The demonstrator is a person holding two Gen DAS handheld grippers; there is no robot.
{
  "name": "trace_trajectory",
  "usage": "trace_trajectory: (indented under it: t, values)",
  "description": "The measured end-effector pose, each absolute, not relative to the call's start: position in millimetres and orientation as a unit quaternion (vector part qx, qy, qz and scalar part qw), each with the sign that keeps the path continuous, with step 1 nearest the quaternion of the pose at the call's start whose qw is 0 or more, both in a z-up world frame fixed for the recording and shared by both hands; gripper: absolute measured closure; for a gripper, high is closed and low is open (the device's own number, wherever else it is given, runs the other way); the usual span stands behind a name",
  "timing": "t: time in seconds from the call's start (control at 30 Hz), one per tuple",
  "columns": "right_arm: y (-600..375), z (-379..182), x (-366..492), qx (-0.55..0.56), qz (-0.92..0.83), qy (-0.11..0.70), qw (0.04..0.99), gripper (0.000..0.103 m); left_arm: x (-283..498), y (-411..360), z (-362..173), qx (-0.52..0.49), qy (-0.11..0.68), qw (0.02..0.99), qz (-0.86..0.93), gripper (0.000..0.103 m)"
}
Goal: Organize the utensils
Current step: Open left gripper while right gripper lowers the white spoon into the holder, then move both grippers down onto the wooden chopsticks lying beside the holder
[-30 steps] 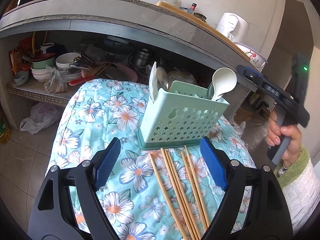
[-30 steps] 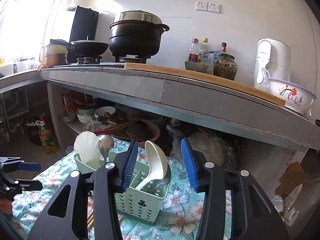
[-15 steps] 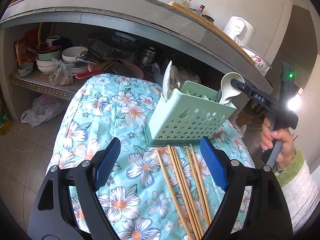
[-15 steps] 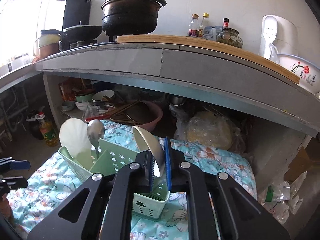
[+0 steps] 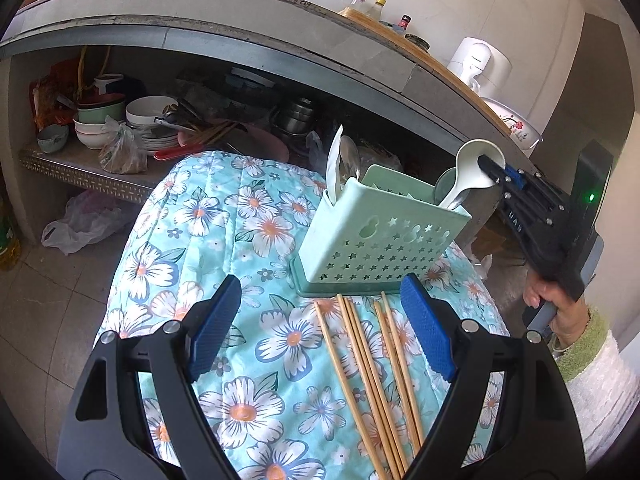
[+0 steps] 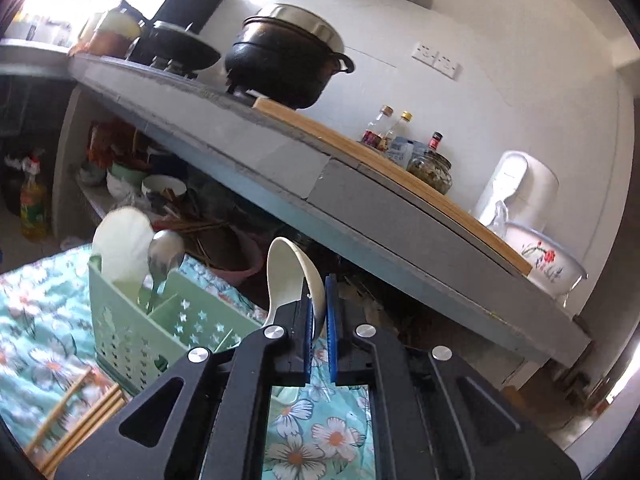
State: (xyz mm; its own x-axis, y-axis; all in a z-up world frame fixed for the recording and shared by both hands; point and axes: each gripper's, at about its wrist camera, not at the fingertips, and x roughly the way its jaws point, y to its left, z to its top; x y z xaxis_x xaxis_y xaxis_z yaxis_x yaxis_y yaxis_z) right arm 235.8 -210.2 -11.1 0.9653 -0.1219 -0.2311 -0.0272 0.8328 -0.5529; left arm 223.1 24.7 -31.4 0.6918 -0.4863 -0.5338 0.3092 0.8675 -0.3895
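A mint-green utensil holder (image 5: pixel 380 236) stands on a floral-covered table (image 5: pixel 248 216). A white rice paddle (image 5: pixel 333 164) and a metal spoon (image 5: pixel 350 158) stick up from its left compartment. A white ceramic spoon (image 5: pixel 472 172) leans out of the right compartment. My right gripper (image 5: pixel 490 164) is shut on that spoon's bowl. In the right wrist view the blue pads (image 6: pixel 308 320) pinch the rim of the white spoon (image 6: pixel 286 272). Several wooden chopsticks (image 5: pixel 372 356) lie loose in front of the holder. My left gripper (image 5: pixel 320 292) hovers open above them, holding nothing.
A grey counter edge (image 5: pixel 280 56) overhangs the table's far side, and a shelf of stacked bowls (image 5: pixel 120 120) sits beneath it. A plastic bag (image 5: pixel 80 220) lies on the floor at left. A hand (image 5: pixel 560 312) in a green-cuffed sleeve holds the right gripper.
My right gripper closed from open onto the white spoon's bowl, then rolled and dropped lower. The left gripper has stayed open over the chopsticks.
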Motion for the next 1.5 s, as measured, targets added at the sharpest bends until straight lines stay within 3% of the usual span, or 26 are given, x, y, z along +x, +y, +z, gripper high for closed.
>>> trace_trajectory:
  t: [0.23,0.43,0.6,0.77,0.93,1.2,1.5]
  values:
    - [-195.6,-41.7,241.6,-0.332,-0.005,0.168,0.928,0.097,221.3,26.4,-30.1,-0.132,0.323,0.911,-0.219,0.025]
    - [-228.0,-21.2,251.2,-0.210,0.018,0.225,0.951,0.095,220.0,29.3,-30.3,-0.135,0.323,0.911,-0.216,0.025]
    - [-265.0,-0.4,229.3,-0.088,0.047,0.231,0.968,0.071,219.3,30.2,-32.1,-0.135,0.328,0.909,-0.217,0.025]
    - [-277.8,-0.2,187.7,-0.018,0.088,0.242,0.966,0.054,215.6,24.9,-40.0,-0.129,0.350,0.900,-0.227,0.025]
    - [-276.5,-30.4,153.4,0.044,0.118,0.290,0.949,0.042,207.8,8.4,-61.2,-0.104,0.396,0.881,-0.239,0.021]
    - [-261.3,-124.1,132.4,0.124,0.115,0.436,0.884,0.032,198.7,-11.6,-114.9,-0.069,0.489,0.840,-0.225,0.019]
    - [-272.6,-158.2,132.6,0.192,0.103,0.483,0.848,0.006,197.4,-4.1,-125.1,-0.106,0.478,0.838,-0.239,0.008]
